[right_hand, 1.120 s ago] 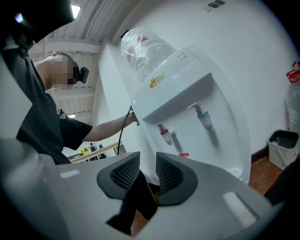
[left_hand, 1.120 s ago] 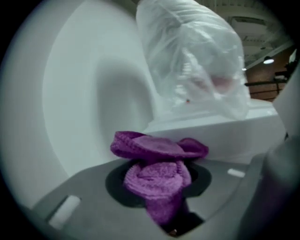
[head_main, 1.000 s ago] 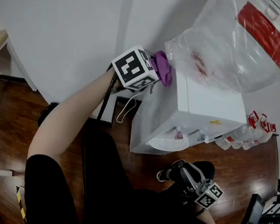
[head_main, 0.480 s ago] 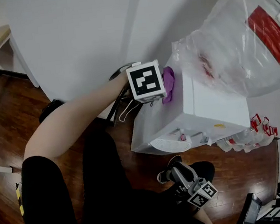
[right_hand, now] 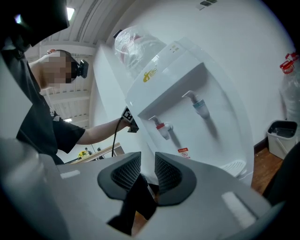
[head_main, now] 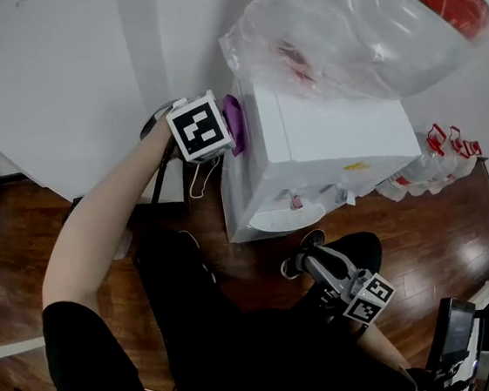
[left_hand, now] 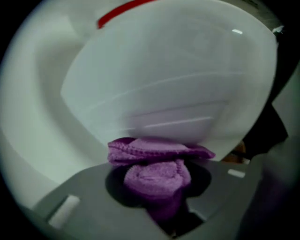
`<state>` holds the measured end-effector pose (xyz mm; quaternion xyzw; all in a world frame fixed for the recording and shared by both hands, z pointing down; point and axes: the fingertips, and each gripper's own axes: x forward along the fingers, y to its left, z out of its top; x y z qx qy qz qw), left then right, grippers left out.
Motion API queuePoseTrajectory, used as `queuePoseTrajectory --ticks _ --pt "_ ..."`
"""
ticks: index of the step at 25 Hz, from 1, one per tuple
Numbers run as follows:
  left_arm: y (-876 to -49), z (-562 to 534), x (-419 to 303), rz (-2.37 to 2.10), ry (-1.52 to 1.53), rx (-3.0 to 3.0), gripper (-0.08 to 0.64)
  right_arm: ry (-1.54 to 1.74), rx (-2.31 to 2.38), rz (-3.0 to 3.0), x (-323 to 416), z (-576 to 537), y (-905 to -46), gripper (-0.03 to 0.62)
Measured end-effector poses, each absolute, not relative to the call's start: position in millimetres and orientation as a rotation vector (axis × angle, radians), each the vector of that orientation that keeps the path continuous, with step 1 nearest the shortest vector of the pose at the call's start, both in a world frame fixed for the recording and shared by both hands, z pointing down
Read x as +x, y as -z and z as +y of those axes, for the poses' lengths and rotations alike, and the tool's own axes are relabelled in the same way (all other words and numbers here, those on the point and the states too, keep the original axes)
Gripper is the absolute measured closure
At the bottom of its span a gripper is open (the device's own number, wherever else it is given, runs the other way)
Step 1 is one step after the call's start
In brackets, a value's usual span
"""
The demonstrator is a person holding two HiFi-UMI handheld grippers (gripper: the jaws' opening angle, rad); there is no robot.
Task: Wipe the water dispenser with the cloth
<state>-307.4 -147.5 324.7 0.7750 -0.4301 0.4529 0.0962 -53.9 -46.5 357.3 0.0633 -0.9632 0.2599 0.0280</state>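
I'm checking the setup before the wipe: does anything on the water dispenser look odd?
Yes: the bottle atop the water dispenser is wrapped in loose, crumpled clear plastic, which is unusual for a mounted bottle.

purple cloth (left_hand: 157, 176), white dispenser (head_main: 326, 137), seemingly red-banded bottle (head_main: 358, 37)

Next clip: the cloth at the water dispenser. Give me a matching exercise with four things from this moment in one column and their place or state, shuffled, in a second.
Things:
1. purple cloth
2. right hand-held gripper
3. water bottle
4. drip tray

Places or states:
A. wrapped in clear plastic, on top of the water dispenser
B. low on the dispenser's front, below the red tap
C. empty, jaws slightly apart
D. clamped in the left hand-held gripper, against the dispenser's side

Pairs: 1-D, 2-C, 3-A, 4-B
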Motion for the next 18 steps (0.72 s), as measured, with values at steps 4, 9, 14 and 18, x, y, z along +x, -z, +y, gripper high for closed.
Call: queuePoseTrajectory --ticks 4,9,14,18 --pt "-357 -66 -233 -0.928 -1.541 2.342 0.396 -0.858 0.178 -2.957 -63 -42 -370 0.499" --pt "-378 -67 -243 -0.854 -1.662 2.280 0.396 -0.928 0.143 -2.943 -74 -25 -381 0.499" --pt "-353 -143 -355 -1.187 -1.825 2.016 0.396 -0.919 0.184 -2.928 -86 -7 -371 0.499" --pt "-339 -154 -392 -1.242 -1.656 1.988 0.394 -0.928 0.216 -2.921 -94 -7 -359 0.500"
